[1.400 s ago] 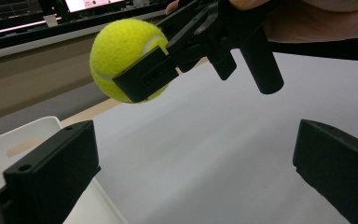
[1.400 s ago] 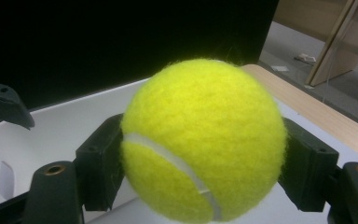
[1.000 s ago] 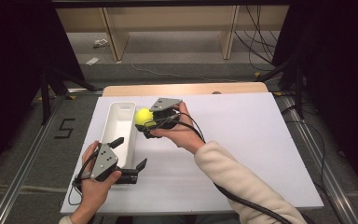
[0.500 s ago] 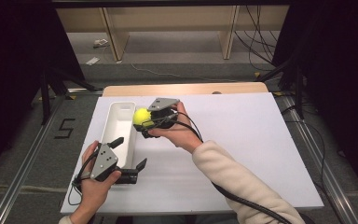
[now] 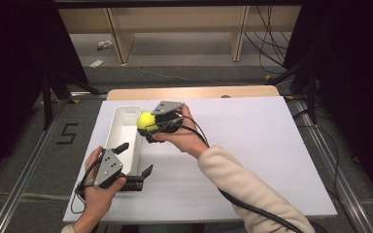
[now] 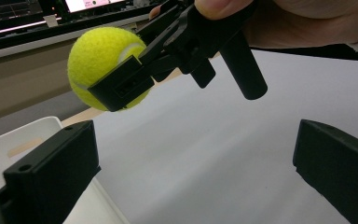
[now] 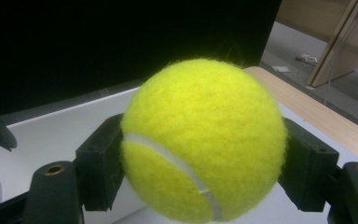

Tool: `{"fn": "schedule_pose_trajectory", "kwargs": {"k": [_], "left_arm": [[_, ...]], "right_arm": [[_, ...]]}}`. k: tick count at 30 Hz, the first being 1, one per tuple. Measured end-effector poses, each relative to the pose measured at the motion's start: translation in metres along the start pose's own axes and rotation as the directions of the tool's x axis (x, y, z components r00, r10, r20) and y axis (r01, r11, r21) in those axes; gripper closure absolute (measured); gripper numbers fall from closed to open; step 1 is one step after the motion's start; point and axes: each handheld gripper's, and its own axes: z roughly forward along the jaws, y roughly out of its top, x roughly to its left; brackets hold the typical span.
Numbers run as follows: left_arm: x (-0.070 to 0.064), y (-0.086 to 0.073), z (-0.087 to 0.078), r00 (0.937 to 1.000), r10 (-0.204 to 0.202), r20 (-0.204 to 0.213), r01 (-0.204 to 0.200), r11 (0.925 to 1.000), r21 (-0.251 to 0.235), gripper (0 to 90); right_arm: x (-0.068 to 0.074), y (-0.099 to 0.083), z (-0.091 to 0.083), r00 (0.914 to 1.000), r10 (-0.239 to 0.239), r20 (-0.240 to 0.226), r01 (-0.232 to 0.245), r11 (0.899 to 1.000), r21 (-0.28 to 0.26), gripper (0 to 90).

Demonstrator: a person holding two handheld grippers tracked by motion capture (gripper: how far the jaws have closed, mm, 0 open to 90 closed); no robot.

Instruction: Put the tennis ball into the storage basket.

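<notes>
The right gripper (image 5: 148, 127) is holding a yellow tennis ball (image 5: 145, 121) clamped between its jaws, hanging in the air just over the right-hand rim of the white bin (image 5: 122, 115). The left gripper (image 5: 128, 160) is resting at the bin's near end, jaws standing wide apart and empty. Releasing from here looks risky to me: the ball is sitting over the rim, so it could strike the edge, bounce out and roll off across the white tabletop (image 5: 252, 141).

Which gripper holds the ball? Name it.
The right gripper: its jaws clamp the yellow ball beside the white bin. The left gripper is open with nothing in it.
</notes>
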Motion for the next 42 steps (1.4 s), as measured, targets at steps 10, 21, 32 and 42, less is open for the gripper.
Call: {"fn": "schedule_pose_trajectory", "kwargs": {"k": [10, 21, 32, 42], "left_arm": [[0.0, 0.0, 0.0, 1.0, 0.001, 0.001, -0.001, 1.0, 0.001, 0.0], [0.0, 0.0, 0.0, 1.0, 0.005, 0.002, -0.005, 1.0, 0.001, 0.0], [-0.001, 0.0, 0.0, 1.0, 0.003, 0.001, -0.003, 1.0, 0.002, 0.0], [0.0, 0.0, 0.0, 1.0, 0.004, 0.003, -0.004, 1.0, 0.003, 0.0]], "right_arm": [[0.0, 0.001, 0.004, 1.0, 0.0, 0.001, 0.0, 1.0, 0.002, 26.8], [0.0, 0.003, 0.008, 1.0, 0.0, 0.001, 0.0, 1.0, 0.006, 26.8], [0.001, 0.005, 0.014, 1.0, -0.001, -0.001, 0.001, 1.0, 0.014, 26.7], [0.002, 0.011, 0.02, 0.9999, -0.01, -0.006, 0.01, 1.0, 0.012, 26.6]]}}
